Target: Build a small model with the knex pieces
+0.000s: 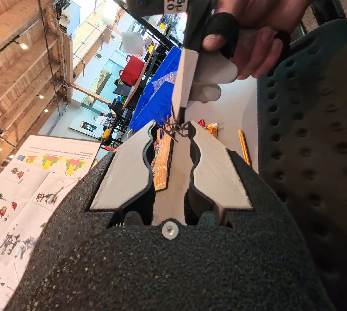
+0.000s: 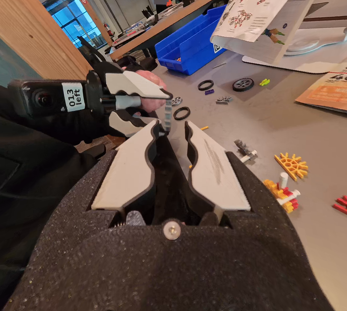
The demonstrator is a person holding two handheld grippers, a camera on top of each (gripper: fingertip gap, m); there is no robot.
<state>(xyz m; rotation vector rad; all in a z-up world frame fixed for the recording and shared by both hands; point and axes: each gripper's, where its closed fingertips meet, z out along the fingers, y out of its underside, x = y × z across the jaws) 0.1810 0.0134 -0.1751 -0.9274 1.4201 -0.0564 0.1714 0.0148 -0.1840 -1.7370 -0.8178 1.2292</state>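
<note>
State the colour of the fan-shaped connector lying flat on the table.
Yellow-orange fan-shaped connector, clearest in the right wrist view.

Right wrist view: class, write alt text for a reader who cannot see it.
The left gripper holds a grey toothed piece upright, its lower end against one tip of the right gripper, whose jaws stand apart. On the grey table lie black tyres, a wheel, a yellow connector and a blue bin.
</note>
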